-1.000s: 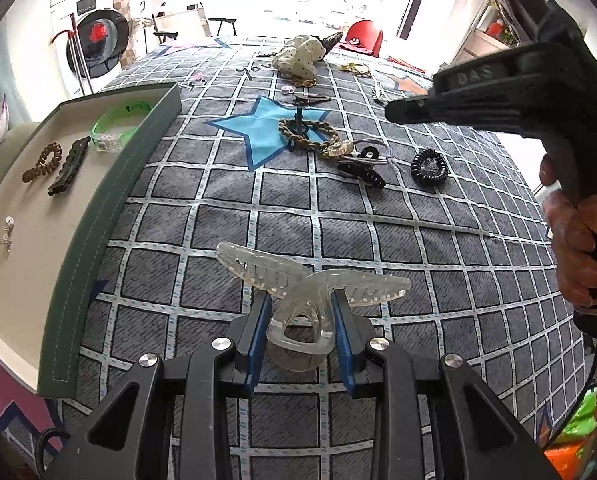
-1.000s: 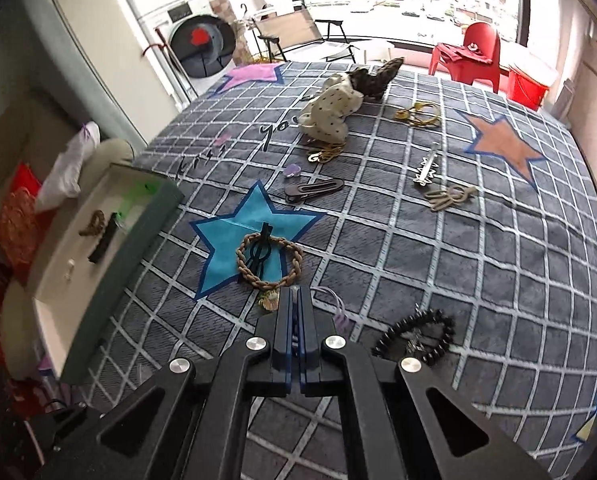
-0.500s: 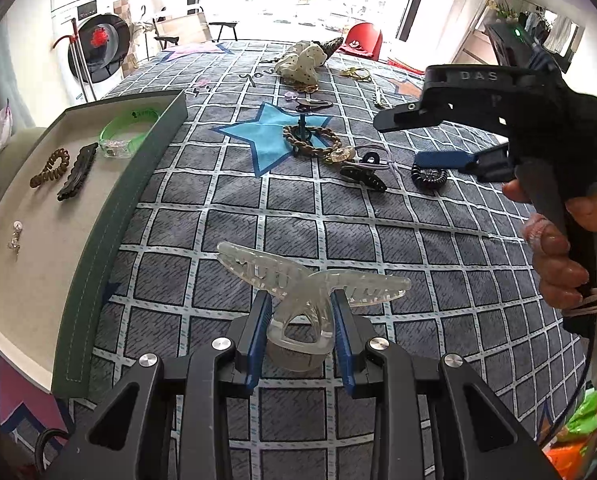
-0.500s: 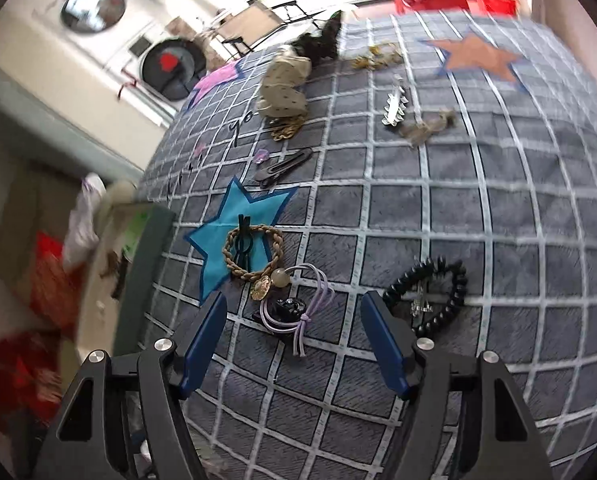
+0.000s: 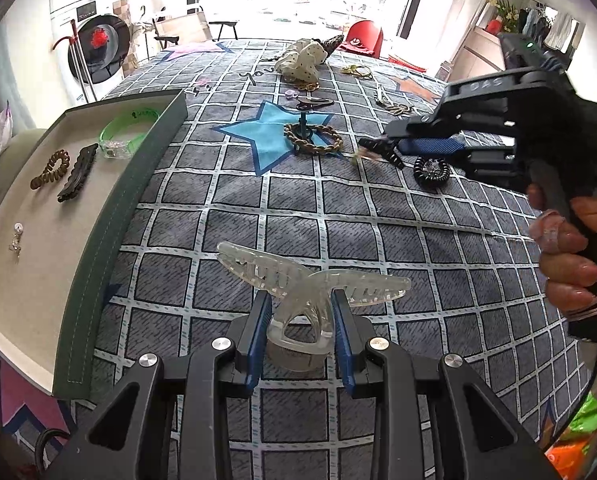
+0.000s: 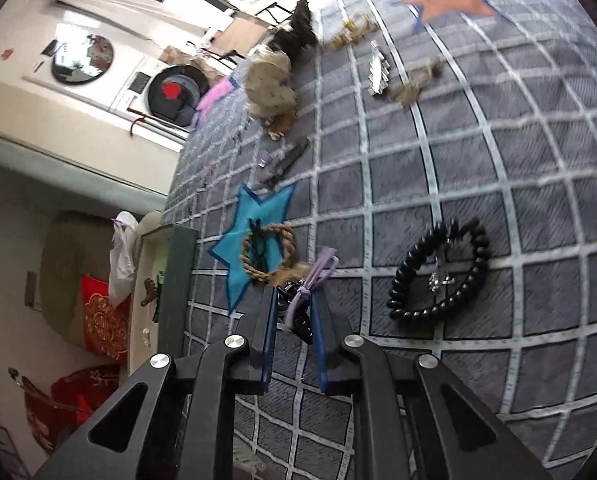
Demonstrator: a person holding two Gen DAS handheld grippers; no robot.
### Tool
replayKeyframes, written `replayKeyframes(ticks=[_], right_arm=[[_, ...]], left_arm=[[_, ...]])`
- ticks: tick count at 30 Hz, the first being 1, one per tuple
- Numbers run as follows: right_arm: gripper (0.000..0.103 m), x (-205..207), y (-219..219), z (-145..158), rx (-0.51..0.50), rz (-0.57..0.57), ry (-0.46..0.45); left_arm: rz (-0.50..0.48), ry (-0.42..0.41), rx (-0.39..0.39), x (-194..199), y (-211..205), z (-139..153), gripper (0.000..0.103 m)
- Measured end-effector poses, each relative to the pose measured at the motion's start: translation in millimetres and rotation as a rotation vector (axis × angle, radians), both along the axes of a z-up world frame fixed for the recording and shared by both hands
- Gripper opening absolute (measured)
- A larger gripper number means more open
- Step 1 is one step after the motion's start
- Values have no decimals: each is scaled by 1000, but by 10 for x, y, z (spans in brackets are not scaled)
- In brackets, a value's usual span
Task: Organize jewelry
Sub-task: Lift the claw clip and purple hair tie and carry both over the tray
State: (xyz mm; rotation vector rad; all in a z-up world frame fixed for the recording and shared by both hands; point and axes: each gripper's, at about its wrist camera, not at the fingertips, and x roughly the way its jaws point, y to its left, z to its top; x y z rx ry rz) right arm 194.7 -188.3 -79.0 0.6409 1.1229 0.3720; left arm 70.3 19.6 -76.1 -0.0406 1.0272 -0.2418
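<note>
My left gripper point(image 5: 300, 312) is shut on a clear plastic claw clip point(image 5: 310, 280), held above the checked cloth beside the green-edged tray point(image 5: 110, 216). The tray holds a green bangle point(image 5: 126, 136), a brown coil tie point(image 5: 50, 170), a black clip point(image 5: 78, 172) and a small earring point(image 5: 17, 236). My right gripper point(image 6: 296, 312) is rolled sideways and shut on a black claw clip with a purple hair tie point(image 6: 304, 300); in the left wrist view it point(image 5: 382, 146) holds the clip near the braided bracelet point(image 5: 314, 138).
A black bead bracelet point(image 6: 438, 276) lies right of my right gripper. Further back on the cloth are a dotted scrunchie point(image 5: 302, 60), a dark hair pin point(image 5: 314, 101), gold pieces point(image 5: 356, 71) and a silver clip point(image 6: 378, 70). A washing machine point(image 5: 98, 52) stands beyond the table.
My right gripper opened half a second ago, then closed on the black clip with the purple tie and rolled sideways. The left gripper kept holding the clear clip, almost still.
</note>
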Motion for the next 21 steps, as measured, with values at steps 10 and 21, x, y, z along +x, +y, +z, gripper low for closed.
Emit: replayKeyframes(ticks=[10, 21], right_arm=[[18, -111, 107, 182, -64, 105, -25], [57, -97, -28, -156, -23, 48, 84]], left_arm=[[-5, -16, 0, -60, 12, 69, 32], [-1, -9, -5, -76, 37, 53, 32]])
